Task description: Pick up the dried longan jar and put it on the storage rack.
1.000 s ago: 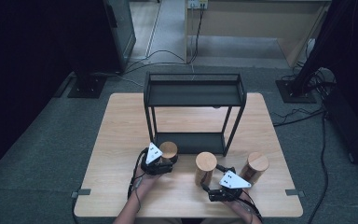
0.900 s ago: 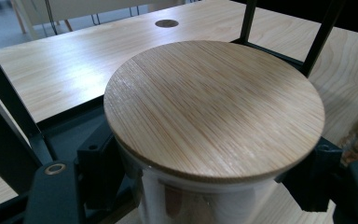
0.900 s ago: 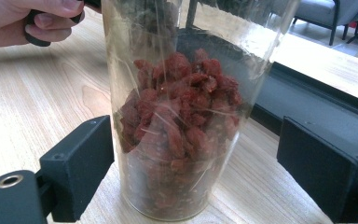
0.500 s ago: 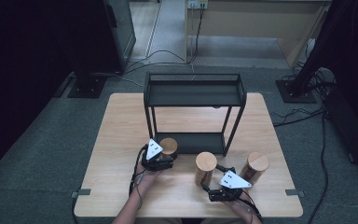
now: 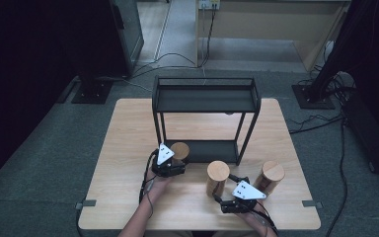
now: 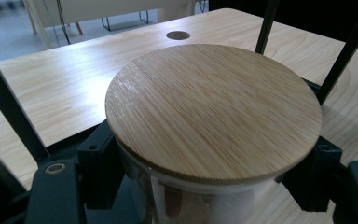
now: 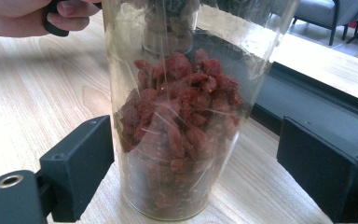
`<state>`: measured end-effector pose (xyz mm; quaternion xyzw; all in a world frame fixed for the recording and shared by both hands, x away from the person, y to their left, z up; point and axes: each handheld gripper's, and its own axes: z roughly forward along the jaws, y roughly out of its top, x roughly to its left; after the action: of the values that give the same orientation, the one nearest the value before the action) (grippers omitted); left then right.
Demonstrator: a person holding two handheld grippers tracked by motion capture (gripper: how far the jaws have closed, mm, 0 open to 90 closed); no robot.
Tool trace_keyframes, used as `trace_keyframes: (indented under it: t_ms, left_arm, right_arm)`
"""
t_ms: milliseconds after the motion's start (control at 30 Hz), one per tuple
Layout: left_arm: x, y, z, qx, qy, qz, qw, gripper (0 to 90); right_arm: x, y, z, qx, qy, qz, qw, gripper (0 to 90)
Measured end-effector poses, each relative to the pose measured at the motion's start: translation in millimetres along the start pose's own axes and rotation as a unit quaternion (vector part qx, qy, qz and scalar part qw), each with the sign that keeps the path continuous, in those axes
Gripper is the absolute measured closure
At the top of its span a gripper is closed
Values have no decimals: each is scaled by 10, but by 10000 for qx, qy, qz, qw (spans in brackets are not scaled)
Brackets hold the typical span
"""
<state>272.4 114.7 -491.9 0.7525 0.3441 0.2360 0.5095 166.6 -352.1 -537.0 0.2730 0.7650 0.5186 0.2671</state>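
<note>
A glass jar (image 5: pixel 179 150) with a round bamboo lid (image 6: pixel 213 112) is held in the left gripper (image 5: pixel 173 165), whose fingers (image 6: pixel 98 170) are closed on the glass just under the lid, at the front left leg of the black metal shelf rack (image 5: pixel 205 100) on the tabletop (image 5: pixel 128 128). In the left gripper view the grip is seen to sit high on the jar, and a slip or a tilt is judged possible if the jar is lifted by so narrow a band of smooth glass; a knock against the rack's thin legs (image 6: pixel 340 60), which stand close on either side, is judged the other risk if the jar is carried toward the lower shelf (image 5: pixel 202 148). The contents of this jar cannot be told, since the lid hides them from above. At the middle of the tabletop's front a second lidded jar (image 5: pixel 217 177) is stood upright, and the right gripper (image 5: pixel 232 190) is held around it with the fingers (image 7: pixel 81 165) open, one on each side and clear of the glass. In the right gripper view this jar (image 7: pixel 182 112) is shown roughly half full of dried red berries (image 7: pixel 179 121). A closing made off-centre is judged likely to push the jar along the wood or tip it. At the far right a third jar (image 5: pixel 270 177), also capped in bamboo, is left standing just beside the right gripper, near enough to be bumped by it; what is inside cannot be made out.
</note>
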Motion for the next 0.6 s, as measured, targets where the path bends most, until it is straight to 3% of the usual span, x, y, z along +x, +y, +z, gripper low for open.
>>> trace_keyframes:
  t_ms: [600]
  left_arm:
    - [-87, 62, 75, 2, -84, 175, 9998, 256]
  right_arm:
    - [7, 4, 1, 12, -4, -25, 10000, 107]
